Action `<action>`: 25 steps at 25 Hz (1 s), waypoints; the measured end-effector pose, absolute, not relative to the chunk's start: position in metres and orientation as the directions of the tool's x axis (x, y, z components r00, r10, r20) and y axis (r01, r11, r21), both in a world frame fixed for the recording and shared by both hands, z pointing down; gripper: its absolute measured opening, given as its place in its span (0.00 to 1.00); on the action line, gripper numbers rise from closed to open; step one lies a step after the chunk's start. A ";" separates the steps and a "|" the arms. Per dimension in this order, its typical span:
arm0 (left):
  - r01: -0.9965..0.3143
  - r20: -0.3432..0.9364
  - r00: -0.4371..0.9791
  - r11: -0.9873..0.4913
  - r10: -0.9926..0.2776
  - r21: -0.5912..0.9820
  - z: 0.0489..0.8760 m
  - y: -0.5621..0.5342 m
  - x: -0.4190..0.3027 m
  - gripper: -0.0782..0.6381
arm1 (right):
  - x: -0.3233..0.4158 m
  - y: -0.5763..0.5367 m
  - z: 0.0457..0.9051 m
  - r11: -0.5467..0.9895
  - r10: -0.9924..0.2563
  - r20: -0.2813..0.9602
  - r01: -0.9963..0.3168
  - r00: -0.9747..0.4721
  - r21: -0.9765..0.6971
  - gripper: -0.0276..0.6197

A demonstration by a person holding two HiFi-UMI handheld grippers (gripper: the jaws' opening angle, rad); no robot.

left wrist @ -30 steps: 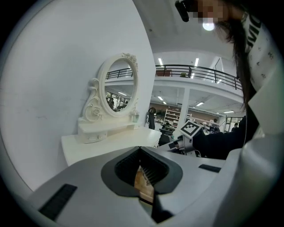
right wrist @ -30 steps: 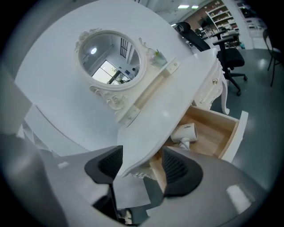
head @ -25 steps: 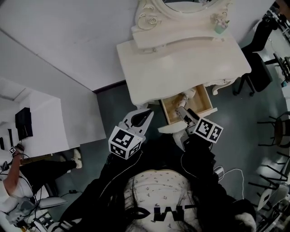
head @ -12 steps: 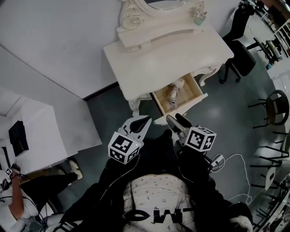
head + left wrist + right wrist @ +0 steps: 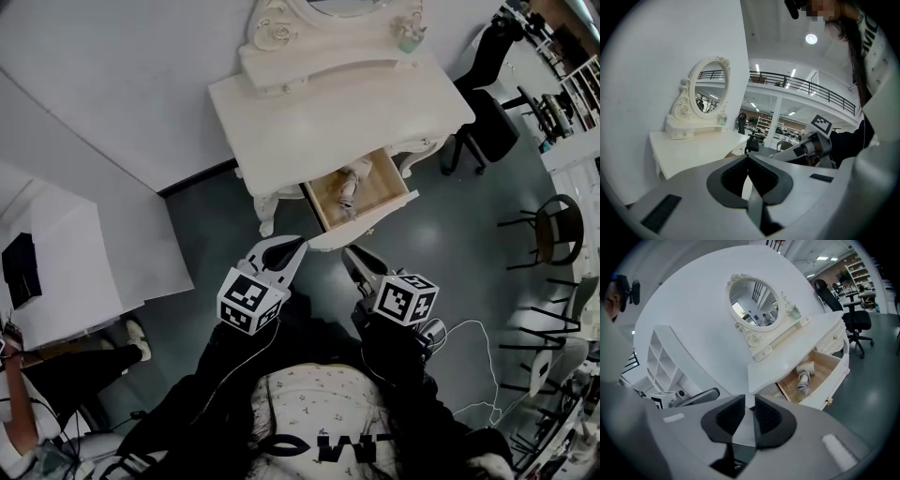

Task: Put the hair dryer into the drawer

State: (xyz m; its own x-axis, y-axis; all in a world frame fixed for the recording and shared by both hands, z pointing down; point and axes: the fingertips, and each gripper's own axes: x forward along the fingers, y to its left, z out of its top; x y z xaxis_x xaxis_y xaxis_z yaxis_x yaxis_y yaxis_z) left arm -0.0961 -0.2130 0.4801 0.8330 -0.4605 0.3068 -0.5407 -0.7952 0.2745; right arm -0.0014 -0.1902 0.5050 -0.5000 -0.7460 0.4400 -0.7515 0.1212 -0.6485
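The white hair dryer [image 5: 349, 180] [image 5: 804, 376] lies inside the open wooden drawer [image 5: 392, 184] [image 5: 830, 384] of the white dressing table [image 5: 337, 103]. Both grippers are held back from the table over the floor, close to the person's body. My left gripper [image 5: 298, 244] [image 5: 748, 157] is shut, tips touching, with nothing in it. My right gripper [image 5: 349, 253] [image 5: 746, 401] points toward the drawer; its jaws are closing, a narrow gap still shows, and nothing is between them. Each gripper also shows in the other's view: the right gripper [image 5: 806, 147] and the left gripper [image 5: 693, 397].
An oval mirror [image 5: 328, 14] [image 5: 757, 301] stands at the back of the table. An office chair [image 5: 487, 122] is to the table's right, with more chairs [image 5: 553, 225] beyond. A white shelf unit [image 5: 56, 272] stands at left. A cable [image 5: 469, 337] lies on the floor.
Both grippers have drawn back from the dressing table toward the person. The right jaws have gone from wide apart to nearly together. The hair dryer stays in the drawer.
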 end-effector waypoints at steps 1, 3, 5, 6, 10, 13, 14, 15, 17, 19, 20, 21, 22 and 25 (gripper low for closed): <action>-0.546 0.307 0.830 -0.792 -0.467 0.273 0.480 -0.213 -0.096 0.11 | 0.000 -0.187 0.504 0.127 -0.745 0.440 -0.754 -0.502 -0.645 0.14; -0.556 0.306 0.823 -0.786 -0.478 0.269 0.479 -0.210 -0.094 0.11 | 0.002 -0.179 0.502 0.144 -0.742 0.433 -0.753 -0.511 -0.642 0.13; -0.564 0.306 0.818 -0.784 -0.488 0.259 0.478 -0.206 -0.090 0.11 | 0.007 -0.168 0.501 0.162 -0.740 0.427 -0.753 -0.520 -0.638 0.13; -0.568 0.306 0.815 -0.783 -0.492 0.253 0.477 -0.203 -0.087 0.11 | 0.010 -0.162 0.500 0.170 -0.739 0.424 -0.754 -0.524 -0.635 0.13; -0.580 0.300 0.806 -0.781 -0.510 0.233 0.469 -0.179 -0.068 0.11 | 0.029 -0.133 0.495 0.203 -0.743 0.402 -0.752 -0.536 -0.627 0.13; -0.581 0.301 0.804 -0.786 -0.513 0.212 0.465 -0.152 -0.048 0.11 | 0.044 -0.106 0.490 0.228 -0.745 0.374 -0.738 -0.552 -0.635 0.13; -0.582 0.301 0.803 -0.787 -0.515 0.205 0.464 -0.141 -0.041 0.11 | 0.049 -0.096 0.489 0.236 -0.745 0.366 -0.734 -0.557 -0.637 0.13; -0.583 0.300 0.801 -0.788 -0.517 0.199 0.463 -0.129 -0.034 0.11 | 0.054 -0.086 0.489 0.244 -0.744 0.360 -0.731 -0.562 -0.637 0.13; -0.586 0.299 0.799 -0.787 -0.522 0.191 0.462 -0.105 -0.021 0.11 | 0.063 -0.065 0.490 0.261 -0.741 0.352 -0.728 -0.572 -0.635 0.13; -0.589 0.304 0.795 -0.786 -0.524 0.186 0.464 -0.080 -0.010 0.11 | 0.071 -0.043 0.492 0.277 -0.734 0.349 -0.726 -0.583 -0.629 0.13; -0.592 0.309 0.793 -0.784 -0.525 0.186 0.467 -0.066 -0.005 0.11 | 0.074 -0.032 0.493 0.286 -0.729 0.348 -0.724 -0.590 -0.628 0.13; -0.595 0.313 0.790 -0.782 -0.526 0.188 0.469 -0.052 -0.001 0.11 | 0.077 -0.020 0.494 0.296 -0.723 0.346 -0.720 -0.599 -0.628 0.13; -0.599 0.318 0.787 -0.778 -0.528 0.190 0.471 -0.038 0.003 0.11 | 0.079 -0.009 0.495 0.305 -0.716 0.343 -0.714 -0.608 -0.630 0.13; -0.614 0.336 0.773 -0.767 -0.537 0.185 0.476 -0.005 0.011 0.11 | 0.083 0.019 0.498 0.328 -0.695 0.335 -0.694 -0.637 -0.641 0.13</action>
State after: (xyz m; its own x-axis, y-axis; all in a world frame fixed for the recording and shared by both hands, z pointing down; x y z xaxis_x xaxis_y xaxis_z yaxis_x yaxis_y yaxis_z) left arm 0.0113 -0.0050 0.4764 0.7732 -0.5375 0.3365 -0.6140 -0.7673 0.1853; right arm 0.0827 0.0191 0.4981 -0.6365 -0.6949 0.3345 -0.6943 0.3275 -0.6408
